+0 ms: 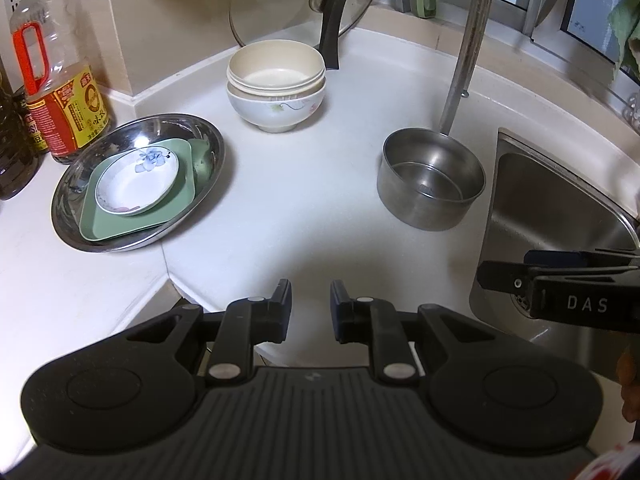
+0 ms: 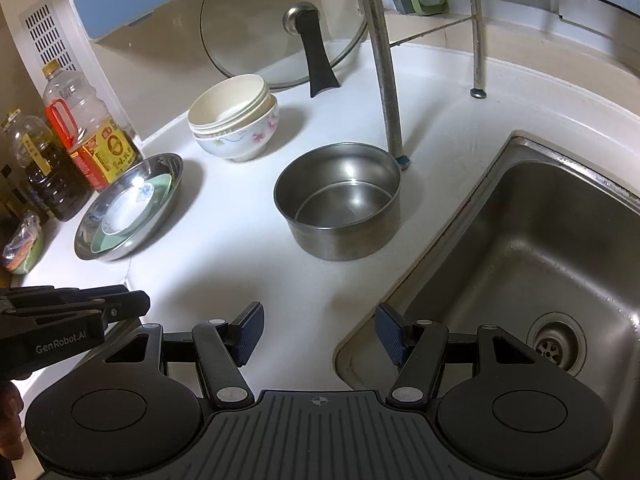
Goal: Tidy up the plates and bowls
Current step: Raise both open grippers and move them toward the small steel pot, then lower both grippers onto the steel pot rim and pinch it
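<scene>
A steel plate [image 1: 200, 136] on the white counter holds a green square plate [image 1: 116, 224] with a small white flowered dish [image 1: 136, 184] on top; the stack also shows in the right wrist view [image 2: 168, 172]. A cream bowl [image 1: 276, 62] sits nested in a white floral bowl [image 1: 276, 110] further back, also seen in the right wrist view [image 2: 236, 140]. A steel pot [image 1: 430, 178] stands near the sink, and in the right wrist view [image 2: 340, 204]. My left gripper [image 1: 311, 308] is open and empty over the counter's front. My right gripper [image 2: 318, 332] is open and empty at the sink's corner.
Oil bottles [image 1: 56, 80] stand at the left. A glass lid [image 2: 280, 24] leans on the back wall. Rack legs [image 2: 384, 60] stand behind the pot. The steel sink [image 2: 540, 260] is on the right. The right gripper shows in the left view [image 1: 560, 288].
</scene>
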`<state>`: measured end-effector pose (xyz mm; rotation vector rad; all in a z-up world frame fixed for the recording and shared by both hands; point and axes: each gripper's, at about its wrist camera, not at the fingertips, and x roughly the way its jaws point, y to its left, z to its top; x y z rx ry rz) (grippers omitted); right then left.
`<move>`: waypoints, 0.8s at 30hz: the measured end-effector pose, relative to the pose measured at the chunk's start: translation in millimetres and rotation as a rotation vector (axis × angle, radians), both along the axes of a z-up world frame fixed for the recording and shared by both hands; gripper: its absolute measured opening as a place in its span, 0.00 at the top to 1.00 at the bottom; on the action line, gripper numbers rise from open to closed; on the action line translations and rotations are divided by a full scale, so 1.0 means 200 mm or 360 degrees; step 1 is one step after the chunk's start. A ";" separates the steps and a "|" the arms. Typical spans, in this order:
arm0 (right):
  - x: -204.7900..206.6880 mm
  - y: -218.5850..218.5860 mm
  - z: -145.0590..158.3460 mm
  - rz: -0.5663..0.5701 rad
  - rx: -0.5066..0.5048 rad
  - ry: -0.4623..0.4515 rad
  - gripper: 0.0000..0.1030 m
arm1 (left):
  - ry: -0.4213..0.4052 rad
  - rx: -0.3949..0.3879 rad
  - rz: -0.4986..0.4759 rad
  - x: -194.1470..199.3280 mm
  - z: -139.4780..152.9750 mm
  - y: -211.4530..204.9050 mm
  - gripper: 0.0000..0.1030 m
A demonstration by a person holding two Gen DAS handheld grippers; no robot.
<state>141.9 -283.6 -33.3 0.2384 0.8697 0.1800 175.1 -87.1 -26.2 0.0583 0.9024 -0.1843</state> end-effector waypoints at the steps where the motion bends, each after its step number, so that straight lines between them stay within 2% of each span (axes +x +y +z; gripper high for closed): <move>1: 0.01 0.00 0.00 -0.0002 0.0000 0.0001 0.40 | 0.0003 0.0000 -0.0004 0.01 0.00 0.00 0.83; 12: 0.06 -0.03 -0.02 -0.0076 0.0002 0.0025 0.40 | 0.0027 -0.0017 -0.0076 0.08 -0.02 -0.03 0.83; 24: 0.12 -0.08 -0.01 -0.0224 -0.0001 0.0001 0.40 | -0.0005 -0.0105 -0.0247 0.22 -0.02 -0.12 0.83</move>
